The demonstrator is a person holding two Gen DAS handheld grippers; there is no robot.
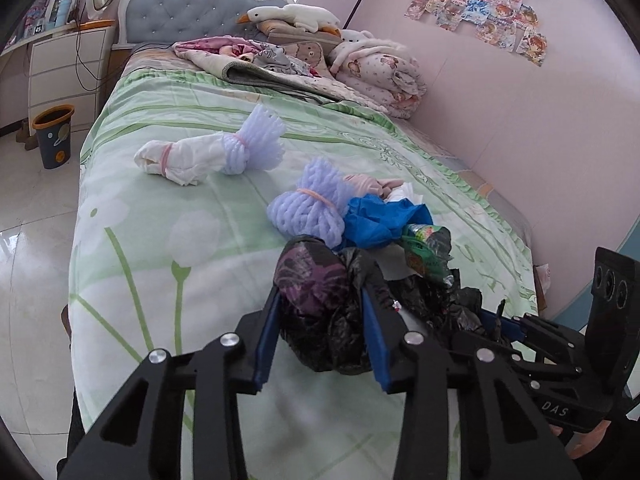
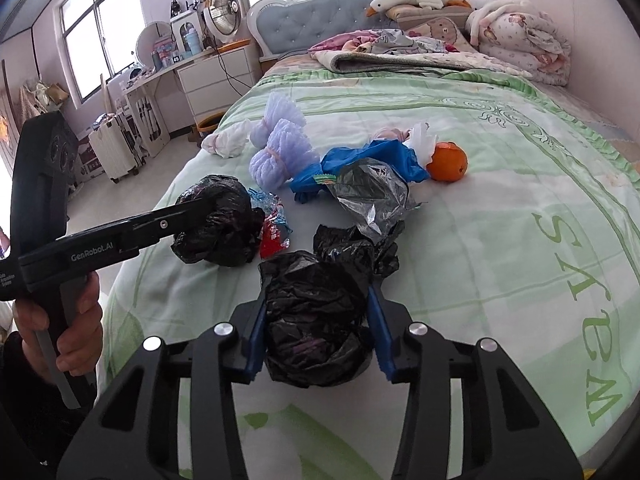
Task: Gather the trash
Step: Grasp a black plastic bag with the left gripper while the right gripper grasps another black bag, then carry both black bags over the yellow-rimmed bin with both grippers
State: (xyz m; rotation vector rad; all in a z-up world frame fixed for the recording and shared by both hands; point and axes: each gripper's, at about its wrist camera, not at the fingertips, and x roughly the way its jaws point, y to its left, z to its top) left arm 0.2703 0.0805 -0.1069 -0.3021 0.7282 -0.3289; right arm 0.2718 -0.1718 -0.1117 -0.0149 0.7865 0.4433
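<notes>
Trash lies on the green bedspread [image 1: 168, 240]. My left gripper [image 1: 320, 300] is shut on a crumpled black plastic bag [image 1: 320, 312]; it also shows in the right wrist view [image 2: 220, 216]. My right gripper [image 2: 318, 292] is shut on another part of black bag [image 2: 316, 320], beside the left one. Beyond lie a blue plastic bag [image 1: 380, 220], two lavender foam nets [image 1: 308, 204] [image 1: 256, 140], a white wad [image 1: 176, 160], a silver snack wrapper [image 2: 372, 200], a red-blue wrapper [image 2: 274, 224] and an orange [image 2: 448, 162].
A dark waste bin with an orange rim [image 1: 54, 136] stands on the tiled floor left of the bed. Folded quilts [image 1: 376, 72] and a plush goose [image 1: 296, 16] lie at the headboard. A pink wall [image 1: 520, 120] runs along the right. A suitcase [image 2: 116, 148] stands by the desk.
</notes>
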